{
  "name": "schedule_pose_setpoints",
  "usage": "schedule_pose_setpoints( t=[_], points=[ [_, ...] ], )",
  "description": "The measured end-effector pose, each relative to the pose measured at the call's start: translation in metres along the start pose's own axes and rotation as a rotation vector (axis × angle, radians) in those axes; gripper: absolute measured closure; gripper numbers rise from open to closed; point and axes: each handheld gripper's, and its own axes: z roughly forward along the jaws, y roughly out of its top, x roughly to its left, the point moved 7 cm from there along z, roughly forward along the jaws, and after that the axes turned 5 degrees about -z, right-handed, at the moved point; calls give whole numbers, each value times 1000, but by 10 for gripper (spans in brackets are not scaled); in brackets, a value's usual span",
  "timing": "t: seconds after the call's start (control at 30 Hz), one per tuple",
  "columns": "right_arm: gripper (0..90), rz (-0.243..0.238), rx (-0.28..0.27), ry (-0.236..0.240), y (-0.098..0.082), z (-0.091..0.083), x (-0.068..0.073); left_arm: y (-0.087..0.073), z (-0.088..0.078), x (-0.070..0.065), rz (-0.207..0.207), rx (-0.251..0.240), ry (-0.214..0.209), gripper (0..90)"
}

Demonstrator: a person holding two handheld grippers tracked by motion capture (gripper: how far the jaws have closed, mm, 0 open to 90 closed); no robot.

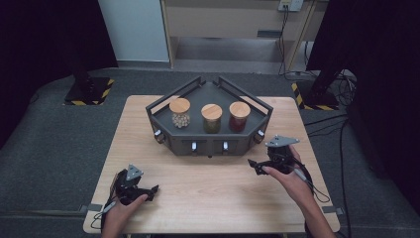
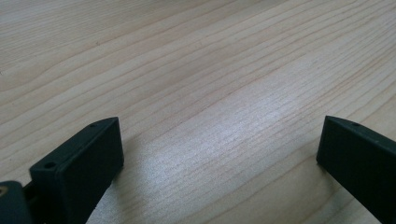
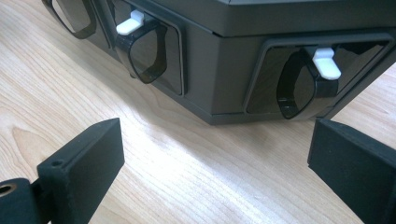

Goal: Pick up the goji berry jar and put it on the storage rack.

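3 wooden-lidded jars are counted on 1 dark rack near the table's far edge; the left gripper and the right gripper are held wide open, empty.

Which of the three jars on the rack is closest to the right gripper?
The jar with red contents, at the right end of the row on the rack. The green-filled jar and the pale-filled jar stand farther from the right gripper.

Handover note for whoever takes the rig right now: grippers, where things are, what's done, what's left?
Left gripper: jaws open, nothing between them, low over bare table near the front left.
Right gripper: jaws open, nothing held, aimed at the front right corner of the dark rack, close to its hooks but apart from them.
Three wood-lidded jars stand in a row on the rack.
Done: nothing visibly handled.
Left: probably the rack or jars; no grasp yet.
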Motion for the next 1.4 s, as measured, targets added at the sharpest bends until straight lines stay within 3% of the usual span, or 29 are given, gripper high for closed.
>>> schedule_pose_setpoints(
  t=[0.83, 1.4],
  points=[
    [40, 20, 30, 22, -29, 8, 14, 0, 0, 0, 0, 0, 0, 0],
    [40, 15, 117, 46, -62, 38, 37, 0, 0, 0, 0, 0, 0, 0]
  ],
)
